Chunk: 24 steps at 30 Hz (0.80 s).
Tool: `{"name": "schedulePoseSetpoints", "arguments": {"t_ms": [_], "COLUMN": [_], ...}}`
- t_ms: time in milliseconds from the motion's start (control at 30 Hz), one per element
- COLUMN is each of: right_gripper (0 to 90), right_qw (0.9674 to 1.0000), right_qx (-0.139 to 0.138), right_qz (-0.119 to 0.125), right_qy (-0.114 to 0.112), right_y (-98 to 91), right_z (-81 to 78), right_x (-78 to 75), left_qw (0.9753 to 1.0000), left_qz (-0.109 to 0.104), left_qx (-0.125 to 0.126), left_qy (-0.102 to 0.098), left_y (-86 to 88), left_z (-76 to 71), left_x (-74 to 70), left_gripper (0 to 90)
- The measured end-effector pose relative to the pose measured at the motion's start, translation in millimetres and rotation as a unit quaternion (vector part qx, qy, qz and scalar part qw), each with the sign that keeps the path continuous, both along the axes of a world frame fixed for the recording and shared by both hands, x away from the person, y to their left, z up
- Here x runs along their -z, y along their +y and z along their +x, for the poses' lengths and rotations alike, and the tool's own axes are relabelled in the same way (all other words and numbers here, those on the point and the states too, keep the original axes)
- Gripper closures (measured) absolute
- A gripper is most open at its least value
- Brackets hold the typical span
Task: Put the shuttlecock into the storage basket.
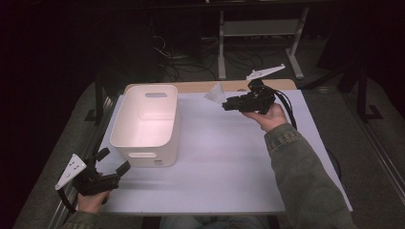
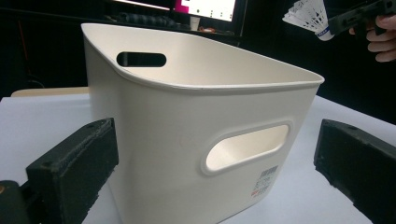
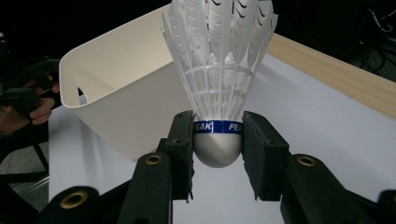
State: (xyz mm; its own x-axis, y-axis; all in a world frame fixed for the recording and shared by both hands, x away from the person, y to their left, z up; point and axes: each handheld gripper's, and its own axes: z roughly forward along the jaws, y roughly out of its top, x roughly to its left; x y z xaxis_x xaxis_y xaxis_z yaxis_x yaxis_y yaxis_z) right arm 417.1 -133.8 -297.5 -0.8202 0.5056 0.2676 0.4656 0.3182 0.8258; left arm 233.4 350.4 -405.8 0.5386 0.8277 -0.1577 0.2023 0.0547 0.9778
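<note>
A white shuttlecock (image 3: 218, 70) with a blue band and a silver-grey cork is clamped by its base between the pads of my right gripper (image 3: 217, 140), feathers pointing away from it. In the high view that gripper (image 1: 228, 103) hangs above the table's far side, right of the white bin (image 1: 145, 124), with the shuttlecock (image 1: 216, 93) at its tip. The left gripper view catches the shuttlecock (image 2: 308, 16) at the upper right. My left gripper (image 1: 114, 161) rests at the table's near left corner, open with nothing between its jaws, pointing at the bin's near wall (image 2: 187, 149).
The bin is open-topped with handle cut-outs (image 2: 247, 146) and a barcode sticker low on its near wall. The white table top (image 1: 224, 162) stretches right of the bin; a wooden strip (image 1: 200, 86) runs along its far edge. Cables and a desk frame (image 1: 258, 28) lie beyond.
</note>
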Motion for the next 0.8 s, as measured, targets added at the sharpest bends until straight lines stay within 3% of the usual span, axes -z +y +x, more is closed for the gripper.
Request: {"name": "schedulePoseSetpoints", "arguments": {"t_ms": [800], "right_gripper": [63.6], "right_qw": [0.9987], "right_qx": [-0.041], "right_qz": [0.031], "right_qy": [0.006], "right_y": [52.9], "right_z": [-9.5], "right_x": [0.9], "left_qw": [1.0], "left_qz": [0.0], "left_qx": [0.002], "left_qy": [-0.001], "left_y": [0.5], "left_z": [-0.4], "left_x": [-0.1], "left_gripper": [0.0]}}
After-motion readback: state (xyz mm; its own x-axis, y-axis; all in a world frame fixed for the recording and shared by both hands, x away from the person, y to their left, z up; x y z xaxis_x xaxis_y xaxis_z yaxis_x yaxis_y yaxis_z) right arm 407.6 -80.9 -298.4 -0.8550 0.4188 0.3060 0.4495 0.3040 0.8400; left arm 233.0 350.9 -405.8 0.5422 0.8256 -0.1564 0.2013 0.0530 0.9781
